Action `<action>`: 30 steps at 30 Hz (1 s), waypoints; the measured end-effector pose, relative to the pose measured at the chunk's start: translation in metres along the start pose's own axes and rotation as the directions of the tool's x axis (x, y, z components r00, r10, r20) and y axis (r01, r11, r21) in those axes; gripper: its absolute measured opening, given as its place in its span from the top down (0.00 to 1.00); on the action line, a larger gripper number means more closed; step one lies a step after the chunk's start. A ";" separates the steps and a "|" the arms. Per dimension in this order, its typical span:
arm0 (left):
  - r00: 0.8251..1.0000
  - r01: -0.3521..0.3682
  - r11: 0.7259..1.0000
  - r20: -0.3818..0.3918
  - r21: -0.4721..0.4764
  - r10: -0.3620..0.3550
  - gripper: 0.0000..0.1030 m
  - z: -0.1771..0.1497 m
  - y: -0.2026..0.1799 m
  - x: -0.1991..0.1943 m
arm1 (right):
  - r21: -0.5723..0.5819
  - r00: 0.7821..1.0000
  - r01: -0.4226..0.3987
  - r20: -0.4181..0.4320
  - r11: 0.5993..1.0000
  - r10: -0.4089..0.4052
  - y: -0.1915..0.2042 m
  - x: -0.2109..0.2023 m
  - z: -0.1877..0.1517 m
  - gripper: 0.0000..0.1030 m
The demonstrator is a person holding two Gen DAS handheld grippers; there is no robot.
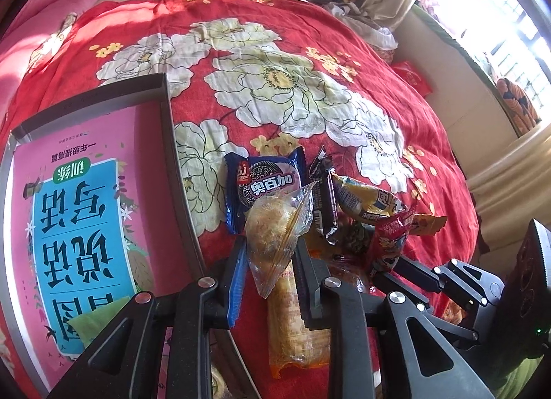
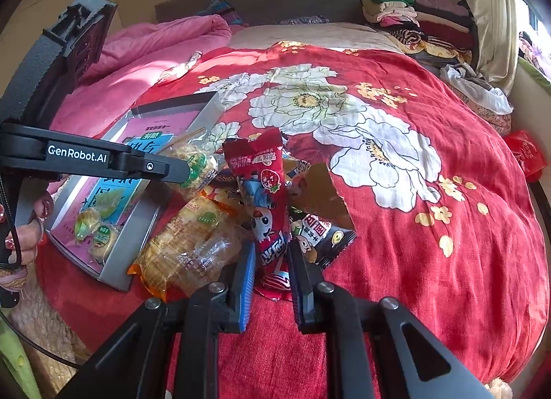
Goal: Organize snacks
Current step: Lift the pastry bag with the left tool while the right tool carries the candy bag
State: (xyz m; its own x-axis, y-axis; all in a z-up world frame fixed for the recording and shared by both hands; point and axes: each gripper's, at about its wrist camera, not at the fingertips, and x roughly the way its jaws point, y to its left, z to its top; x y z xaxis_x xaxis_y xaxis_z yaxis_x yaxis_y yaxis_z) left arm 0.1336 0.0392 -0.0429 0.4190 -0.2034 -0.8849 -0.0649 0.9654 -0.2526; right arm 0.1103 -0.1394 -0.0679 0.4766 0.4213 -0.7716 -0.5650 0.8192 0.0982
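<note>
My left gripper (image 1: 270,259) is shut on a round pastry in a clear wrapper (image 1: 272,226), held above the snack pile on the red flowered bedspread. In the right wrist view the left gripper (image 2: 187,171) reaches in from the left with that pastry (image 2: 199,163). My right gripper (image 2: 272,269) is shut on a tall red strawberry packet (image 2: 267,192), standing upright over the pile; the red packet (image 1: 387,238) also shows in the left wrist view. A grey tray (image 1: 174,144) lined with a pink book lies to the left, and two wrapped pastries (image 2: 100,237) rest in the tray (image 2: 129,251).
Loose snacks lie in the pile: a blue cookie packet (image 1: 265,182), a dark packet (image 1: 323,202), a yellow packet (image 1: 368,201) and a long clear bag of pastries (image 2: 193,240). A hand (image 2: 27,230) grips the left handle. Folded clothes (image 2: 413,16) are stacked at the bed's head.
</note>
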 end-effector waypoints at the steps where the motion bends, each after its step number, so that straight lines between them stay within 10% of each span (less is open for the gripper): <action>1: 1.000 -0.005 1.000 -0.001 0.006 0.005 0.72 0.001 -0.001 0.001 | -0.002 1.000 0.005 -0.002 1.000 -0.005 0.000 0.002 0.000 0.82; 12: 0.999 -0.035 0.999 -0.019 0.025 0.036 0.65 0.015 -0.008 0.022 | -0.058 0.999 0.042 -0.023 0.997 -0.044 0.002 0.026 0.007 0.80; 30: 0.999 0.036 0.999 0.036 -0.040 -0.035 0.68 0.005 0.002 -0.005 | 0.027 0.990 -0.133 0.060 0.991 0.131 0.007 -0.021 0.021 0.85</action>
State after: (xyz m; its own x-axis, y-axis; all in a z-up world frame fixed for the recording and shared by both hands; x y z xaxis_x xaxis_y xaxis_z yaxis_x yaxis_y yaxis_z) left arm 0.1362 0.0431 -0.0369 0.4531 -0.2309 -0.8610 -0.0858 0.9501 -0.2999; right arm 0.1106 -0.1338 -0.0377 0.4384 0.5475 -0.7128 -0.6046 0.7665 0.2169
